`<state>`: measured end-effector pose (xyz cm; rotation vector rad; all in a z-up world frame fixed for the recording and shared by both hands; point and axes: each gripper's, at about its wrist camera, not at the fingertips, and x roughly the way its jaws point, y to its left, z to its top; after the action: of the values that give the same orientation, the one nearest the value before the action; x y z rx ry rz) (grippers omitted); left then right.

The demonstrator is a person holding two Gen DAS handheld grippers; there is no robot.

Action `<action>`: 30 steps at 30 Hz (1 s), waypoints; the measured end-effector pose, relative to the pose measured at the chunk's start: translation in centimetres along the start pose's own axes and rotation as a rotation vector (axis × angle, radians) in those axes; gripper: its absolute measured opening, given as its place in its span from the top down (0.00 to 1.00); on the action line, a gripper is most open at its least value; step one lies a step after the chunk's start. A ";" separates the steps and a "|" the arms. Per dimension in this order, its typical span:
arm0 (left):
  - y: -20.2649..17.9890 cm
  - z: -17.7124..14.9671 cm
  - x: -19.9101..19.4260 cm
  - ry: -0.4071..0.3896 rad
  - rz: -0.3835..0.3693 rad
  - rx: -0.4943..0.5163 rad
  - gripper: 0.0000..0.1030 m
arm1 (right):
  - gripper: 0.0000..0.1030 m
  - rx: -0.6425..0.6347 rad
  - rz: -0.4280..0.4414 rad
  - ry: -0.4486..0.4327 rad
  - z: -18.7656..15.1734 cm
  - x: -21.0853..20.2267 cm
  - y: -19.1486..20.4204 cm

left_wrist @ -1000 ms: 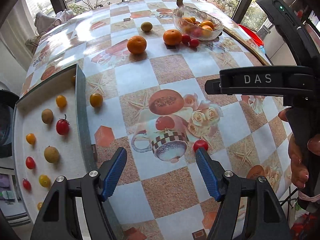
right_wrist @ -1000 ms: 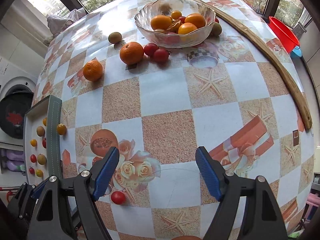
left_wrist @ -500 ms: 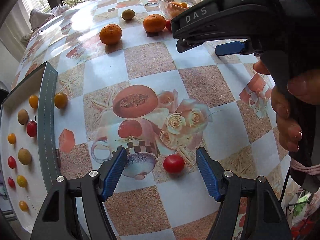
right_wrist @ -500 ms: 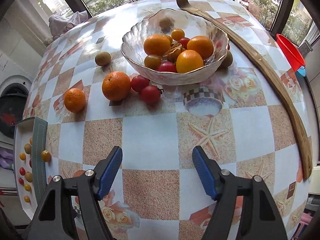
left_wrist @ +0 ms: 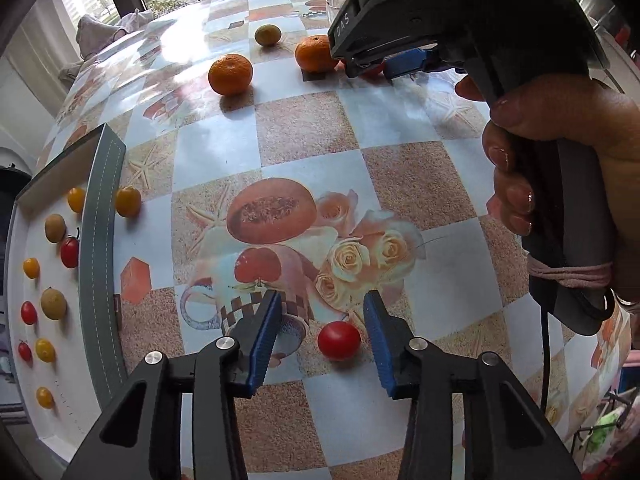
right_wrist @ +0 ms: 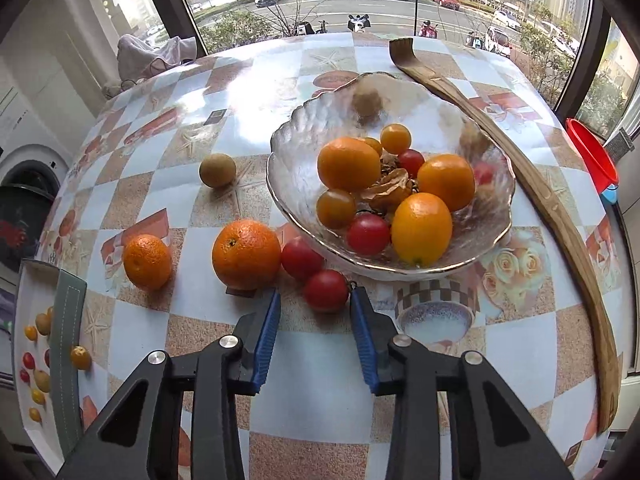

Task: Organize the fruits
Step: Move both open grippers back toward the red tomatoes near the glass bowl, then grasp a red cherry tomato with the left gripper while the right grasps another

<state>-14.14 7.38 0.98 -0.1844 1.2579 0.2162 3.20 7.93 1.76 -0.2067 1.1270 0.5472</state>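
Observation:
My left gripper (left_wrist: 322,322) is open, its blue fingers on either side of a red cherry tomato (left_wrist: 339,340) that lies on the tablecloth, not touching it. My right gripper (right_wrist: 314,314) is open, its fingertips just in front of another red cherry tomato (right_wrist: 326,290), with a second one (right_wrist: 301,258) behind it. A glass bowl (right_wrist: 288,184) holds oranges and small tomatoes. Two oranges (right_wrist: 246,254) (right_wrist: 147,262) and a brownish-green fruit (right_wrist: 218,170) lie left of the bowl. A white tray (left_wrist: 28,364) at the left holds several small fruits.
A yellow tomato (left_wrist: 128,201) lies against the tray's grey rim (left_wrist: 98,264). A long wooden backscratcher (right_wrist: 560,216) lies right of the bowl. A red basin (right_wrist: 592,156) stands beyond the table's right edge. The right hand and its gripper body (left_wrist: 520,80) fill the left view's upper right.
My left gripper has moved forward and narrowed, so the red tomato now sits between its fingers. My right gripper has advanced toward the bowl and narrowed, reaching the two red tomatoes.

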 end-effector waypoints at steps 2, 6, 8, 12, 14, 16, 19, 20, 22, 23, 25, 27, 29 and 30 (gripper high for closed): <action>0.3 0.0 -0.2 -0.001 -0.008 -0.005 0.69 | 0.78 0.010 0.012 0.002 -0.1 -0.1 -0.4; 1.1 -0.2 -0.5 0.002 -0.053 -0.003 0.81 | 0.77 0.009 0.023 0.002 -0.7 -1.0 -0.8; 1.3 -0.2 -0.5 0.008 -0.076 -0.012 0.81 | 0.77 0.016 0.029 0.009 -1.2 -1.6 -1.0; 2.5 -0.6 -0.7 0.028 -0.136 -0.053 0.81 | 0.78 0.041 0.035 0.034 -2.9 -3.0 -1.8; 2.9 -0.7 -0.7 0.033 -0.151 -0.050 0.81 | 0.78 0.060 0.039 0.047 -3.9 -3.7 -2.1; 3.1 -0.8 -0.8 0.035 -0.162 -0.039 0.81 | 0.78 0.081 0.044 0.061 -5.0 -4.4 -2.5; 3.5 -0.9 -0.8 0.042 -0.178 -0.037 0.81 | 0.78 0.107 0.047 0.079 -6.6 -5.4 -2.8; 3.8 -0.8 -0.7 0.042 -0.182 -0.034 0.81 | 0.78 0.114 0.048 0.084 -7.0 -5.8 -2.9; 3.9 -1.1 -1.0 0.043 -0.182 -0.017 0.81 | 0.78 0.127 0.050 0.096 -7.8 -6.3 -3.1; 3.8 -1.2 -1.0 0.043 -0.179 -0.005 0.81 | 0.78 0.132 0.052 0.103 -8.1 -6.5 -3.1; 3.5 -1.4 -1.0 0.042 -0.162 0.018 0.81 | 0.78 0.140 0.053 0.115 -8.8 -6.9 -3.2; 2.7 -2.3 -1.3 0.041 -0.151 0.042 0.81 | 0.78 0.145 0.054 0.125 -9.4 -7.3 -3.1; 2.2 -3.0 -1.4 0.034 -0.137 0.063 0.81 | 0.78 0.148 0.055 0.131 -9.9 -7.5 -3.0; 2.0 -3.2 -1.4 0.031 -0.129 0.077 0.81 | 0.78 0.149 0.056 0.135 -10.2 -7.7 -2.9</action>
<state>-18.03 8.40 1.37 -0.2026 1.2775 0.0537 -5.85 -1.24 3.96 -0.0839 1.3023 0.5015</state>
